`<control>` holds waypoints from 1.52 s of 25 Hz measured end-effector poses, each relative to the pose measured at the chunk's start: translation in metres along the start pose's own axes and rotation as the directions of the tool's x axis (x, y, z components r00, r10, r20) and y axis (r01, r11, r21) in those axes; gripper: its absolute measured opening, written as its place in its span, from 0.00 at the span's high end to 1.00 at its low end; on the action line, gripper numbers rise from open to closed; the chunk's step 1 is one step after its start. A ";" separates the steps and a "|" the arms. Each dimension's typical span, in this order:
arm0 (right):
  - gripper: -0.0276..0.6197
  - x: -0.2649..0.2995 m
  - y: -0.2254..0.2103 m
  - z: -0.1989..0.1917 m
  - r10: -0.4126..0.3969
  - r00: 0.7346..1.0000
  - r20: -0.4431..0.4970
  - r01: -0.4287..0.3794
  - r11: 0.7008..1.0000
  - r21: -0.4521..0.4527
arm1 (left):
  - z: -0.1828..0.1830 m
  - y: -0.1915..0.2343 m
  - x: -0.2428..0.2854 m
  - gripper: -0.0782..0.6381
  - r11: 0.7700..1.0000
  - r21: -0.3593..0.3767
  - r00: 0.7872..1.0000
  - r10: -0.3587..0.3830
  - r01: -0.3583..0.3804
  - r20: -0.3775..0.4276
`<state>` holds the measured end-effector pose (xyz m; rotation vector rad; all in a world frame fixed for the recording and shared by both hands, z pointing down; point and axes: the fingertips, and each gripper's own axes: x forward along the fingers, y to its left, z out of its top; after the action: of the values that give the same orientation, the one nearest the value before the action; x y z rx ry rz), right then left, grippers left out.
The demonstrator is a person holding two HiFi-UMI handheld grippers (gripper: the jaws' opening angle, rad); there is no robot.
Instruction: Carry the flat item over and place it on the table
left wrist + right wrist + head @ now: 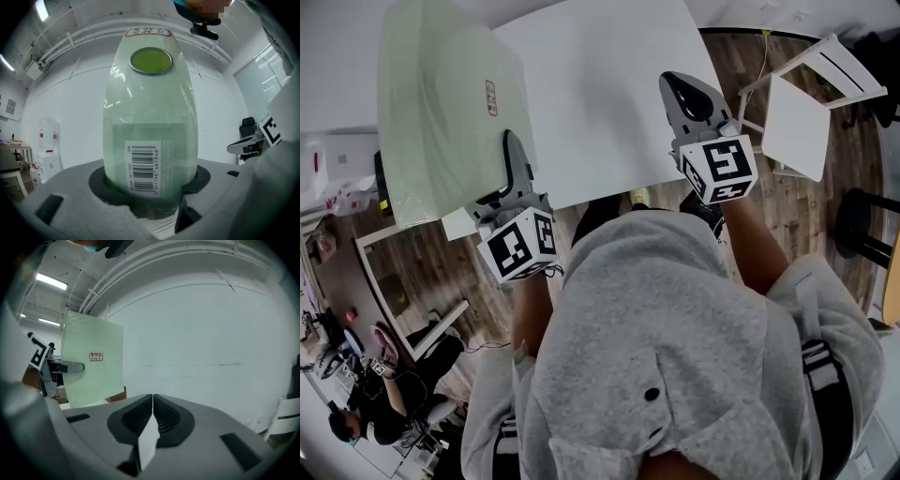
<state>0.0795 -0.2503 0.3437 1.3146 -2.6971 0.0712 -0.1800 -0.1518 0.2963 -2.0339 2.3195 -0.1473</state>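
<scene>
The flat item (pixel 441 112) is a pale green sheet in clear wrap with a small red-printed label. It lies over the left part of the white table (pixel 609 84) and juts past the table's left edge. I cannot tell whether it touches the tabletop. My left gripper (pixel 514 169) is shut on its near edge. In the left gripper view the flat item (pixel 150 117) rises from between the pads, its barcode label facing the camera. My right gripper (pixel 694 98) hangs over the table's near right part, shut (pixel 152 401) with nothing in it.
A white chair (pixel 806 112) stands right of the table on wooden floor. A dark stool (pixel 858 225) is further right. A low white frame (pixel 403 281) sits at the left, and a person (pixel 375 403) is seated at the bottom left.
</scene>
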 end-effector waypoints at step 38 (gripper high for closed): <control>0.91 0.103 0.026 -0.006 -0.067 0.990 -0.122 0.062 0.997 -0.048 | -0.032 0.091 0.129 0.51 0.998 -0.041 0.999 -0.047 0.046 -0.019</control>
<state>-0.0028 -0.3138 0.3648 1.3371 -2.5370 0.0827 -0.2901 -0.2663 0.3214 -2.1155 2.3067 -0.1237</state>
